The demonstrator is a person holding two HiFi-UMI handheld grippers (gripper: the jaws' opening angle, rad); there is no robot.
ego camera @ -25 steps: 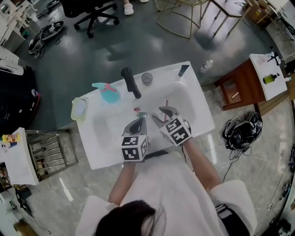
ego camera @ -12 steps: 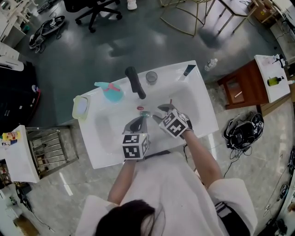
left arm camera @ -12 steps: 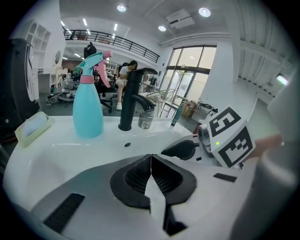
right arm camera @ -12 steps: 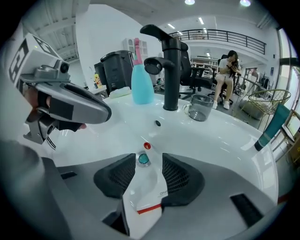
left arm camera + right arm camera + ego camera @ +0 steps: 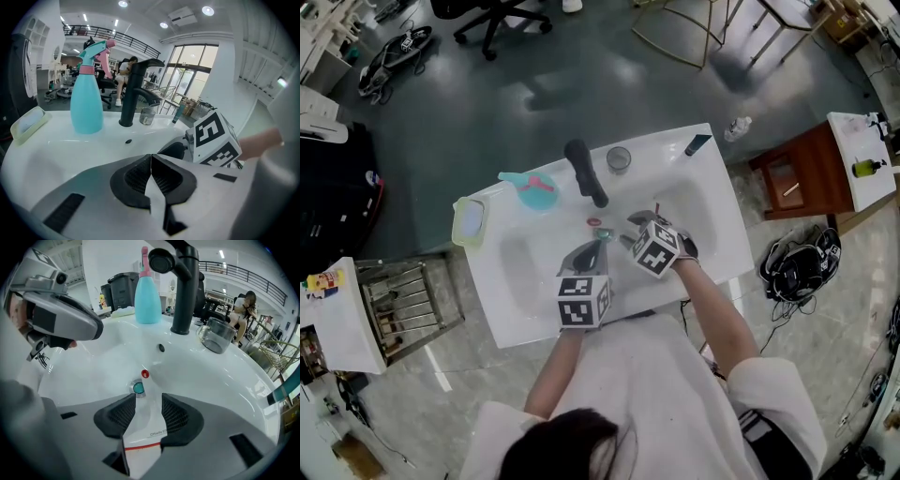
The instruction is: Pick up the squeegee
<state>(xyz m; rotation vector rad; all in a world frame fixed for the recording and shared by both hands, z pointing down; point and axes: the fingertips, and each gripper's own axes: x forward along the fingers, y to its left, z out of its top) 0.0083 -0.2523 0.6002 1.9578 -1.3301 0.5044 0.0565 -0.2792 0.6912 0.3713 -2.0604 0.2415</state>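
While the right gripper (image 5: 149, 397) hangs over the sink (image 5: 220, 380) with jaws spread wide, the white squeegee (image 5: 148, 425) lies in the basin between them. The left gripper (image 5: 151, 157) is closed and empty. Beyond sit the drain (image 5: 138, 388), black faucet (image 5: 185, 291) and blue spray bottle (image 5: 147, 294).

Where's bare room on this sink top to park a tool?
Bare: the sink at its front-left rim, nearer than the soap dish, and its right rim beside the right tongs. Crowded: back ledge with spray bottle, faucet, cup; basin middle, with squeegee and left tongs.
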